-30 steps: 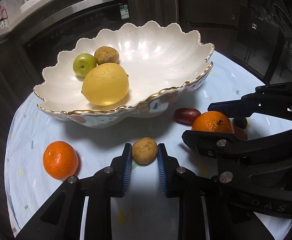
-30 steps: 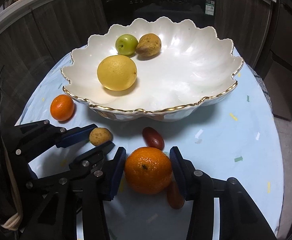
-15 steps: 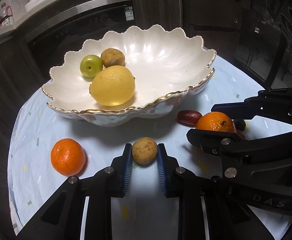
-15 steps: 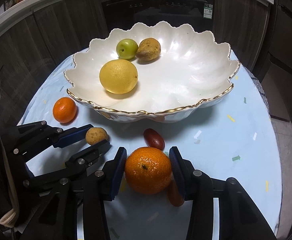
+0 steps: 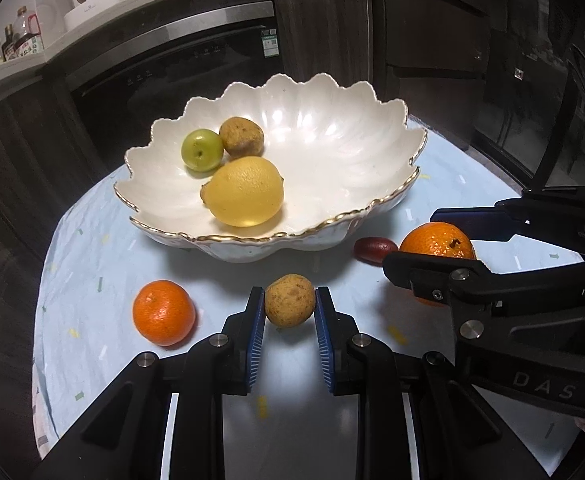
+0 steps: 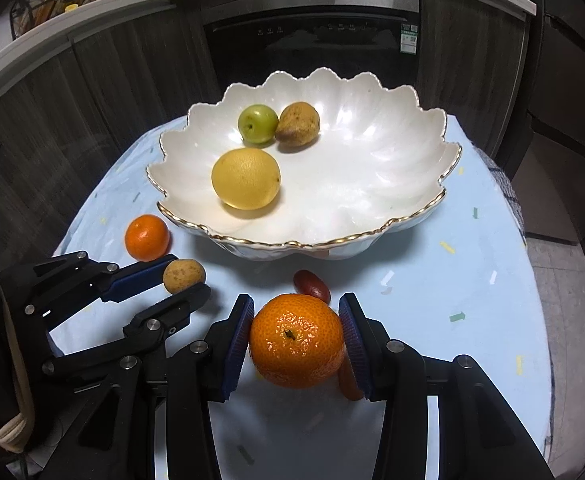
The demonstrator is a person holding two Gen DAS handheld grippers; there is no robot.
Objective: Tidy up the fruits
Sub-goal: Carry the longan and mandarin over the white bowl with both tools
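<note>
Orange [image 6: 296, 340] pinched in right gripper [image 6: 295, 342], brown fruit [image 5: 289, 306] pinched in left gripper [image 5: 288, 307]; both have risen off the cloth [image 5: 92, 264] since a second ago, short of the bowl [image 5: 372, 204]. Grasps look done, carry next. Second orange [image 5: 163, 312] waits on cloth.

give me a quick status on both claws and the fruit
Left claw shut on small brown fruit. Right claw shut on orange. Bowl ahead, path open; one loose orange, red fruit on table.
</note>
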